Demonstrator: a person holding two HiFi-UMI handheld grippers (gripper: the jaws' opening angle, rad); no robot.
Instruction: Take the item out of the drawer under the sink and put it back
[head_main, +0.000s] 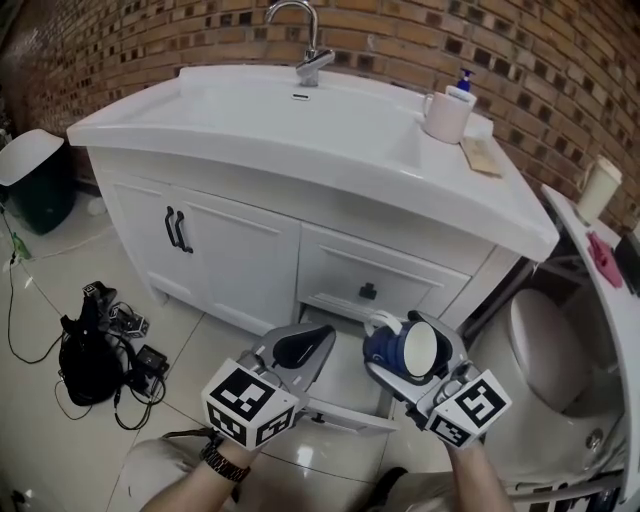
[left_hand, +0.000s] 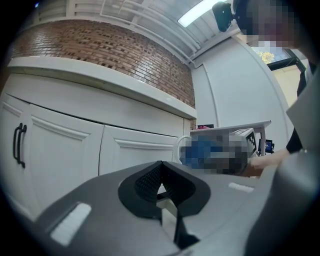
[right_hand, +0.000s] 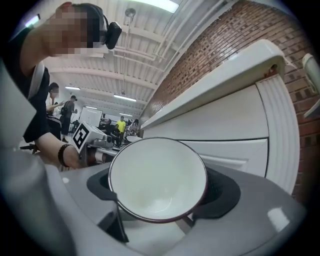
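A blue mug (head_main: 392, 352) with a white inside (right_hand: 157, 180) and a white handle lies on its side in my right gripper (head_main: 412, 362), whose pads press on both of its sides. It hangs just above the open bottom drawer (head_main: 335, 412) of the white vanity, below the closed drawer with a black knob (head_main: 368, 291). In the right gripper view the mug's mouth faces the camera between the jaws of the right gripper (right_hand: 160, 187). My left gripper (head_main: 303, 350) hovers over the drawer's left part, its black pads together with nothing between them, which the left gripper view confirms for this left gripper (left_hand: 161, 187).
The white sink (head_main: 330, 130) with a faucet (head_main: 305, 45) tops the vanity; a pink cup (head_main: 447, 112) stands at its right. Cabinet doors with black handles (head_main: 177, 230) are at the left. On the floor lie a black bag and cables (head_main: 95, 350). A toilet (head_main: 550, 345) stands at the right, a bin (head_main: 35, 175) at the far left.
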